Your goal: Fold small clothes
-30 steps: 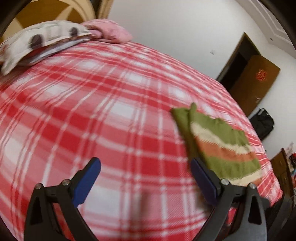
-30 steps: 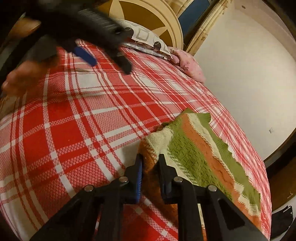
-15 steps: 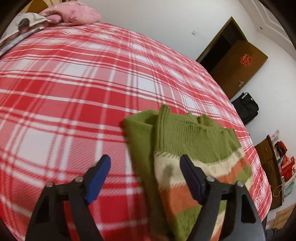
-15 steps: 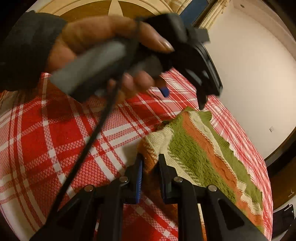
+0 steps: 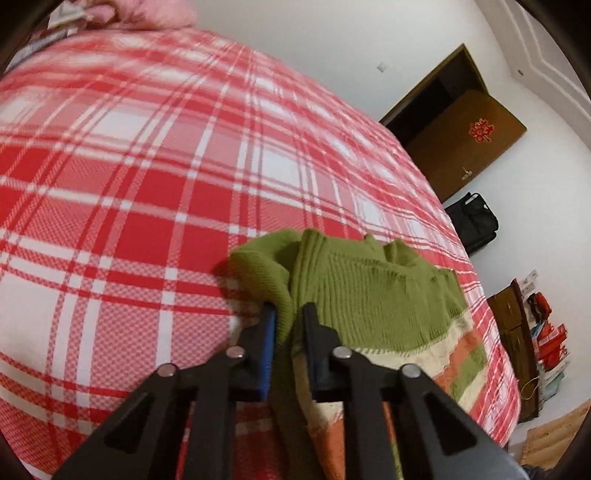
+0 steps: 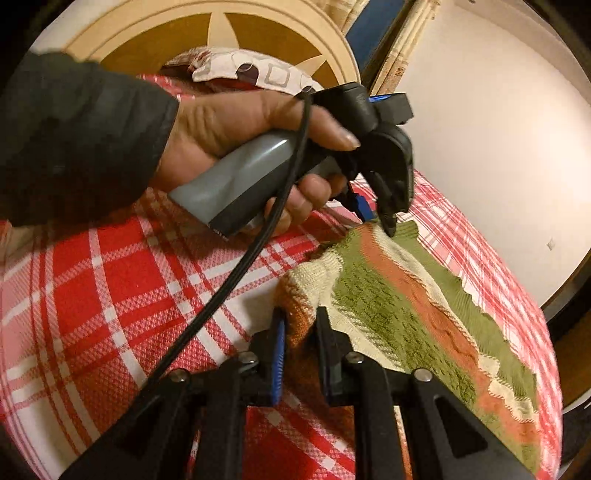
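A small knitted sweater (image 5: 373,295) with green, cream and orange stripes lies folded on the red plaid bed (image 5: 147,184). My left gripper (image 5: 288,321) is shut on the sweater's green edge near the collar end. My right gripper (image 6: 299,325) is shut on the sweater's (image 6: 406,306) cream and orange hem corner. In the right wrist view the person's hand holds the left gripper (image 6: 376,218), its tips pinching the far green end of the sweater.
Pillows (image 6: 255,70) and a round wooden headboard (image 6: 147,40) stand at the bed's head. A pink cushion (image 5: 147,14) lies at the far edge. A brown door (image 5: 465,140), a black bag (image 5: 476,221) and shelves (image 5: 532,325) stand past the bed.
My left gripper moved across the bed to the sweater, came down on its green end and shut on it. My right gripper stayed shut on the hem corner.
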A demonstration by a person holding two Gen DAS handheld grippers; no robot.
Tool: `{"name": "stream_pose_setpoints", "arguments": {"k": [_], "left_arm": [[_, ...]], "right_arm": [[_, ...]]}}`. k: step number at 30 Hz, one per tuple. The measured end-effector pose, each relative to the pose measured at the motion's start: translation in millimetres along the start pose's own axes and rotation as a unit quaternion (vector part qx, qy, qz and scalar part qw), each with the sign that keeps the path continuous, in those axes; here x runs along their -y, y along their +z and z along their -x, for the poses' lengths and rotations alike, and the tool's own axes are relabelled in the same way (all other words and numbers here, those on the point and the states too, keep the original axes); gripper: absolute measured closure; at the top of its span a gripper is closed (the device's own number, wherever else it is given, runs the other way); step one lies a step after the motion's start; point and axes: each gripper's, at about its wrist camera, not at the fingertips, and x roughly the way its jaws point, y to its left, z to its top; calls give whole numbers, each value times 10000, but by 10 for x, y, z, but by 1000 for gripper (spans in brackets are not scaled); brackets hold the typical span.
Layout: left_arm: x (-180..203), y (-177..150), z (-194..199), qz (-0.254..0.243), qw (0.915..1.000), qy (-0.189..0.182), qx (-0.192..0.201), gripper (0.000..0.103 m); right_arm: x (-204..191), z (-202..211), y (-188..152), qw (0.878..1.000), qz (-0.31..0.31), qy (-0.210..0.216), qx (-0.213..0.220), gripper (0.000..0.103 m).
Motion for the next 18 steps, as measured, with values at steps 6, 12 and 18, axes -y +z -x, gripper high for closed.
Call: {"name": "stream_pose_setpoints", "arguments": {"k": [6, 12, 18], "left_arm": [[40, 45, 93, 84, 9997, -54, 215, 92], [71, 70, 144, 290, 9983, -312, 404, 92], [278, 128, 199, 267, 9973, -366, 577, 92]], "right_arm": [[300, 116, -57, 9997, -153, -16, 196, 94], [625, 83, -209, 9973, -727, 49, 33, 95], [1031, 204, -318, 9860, -1624, 354, 142, 96]]}}
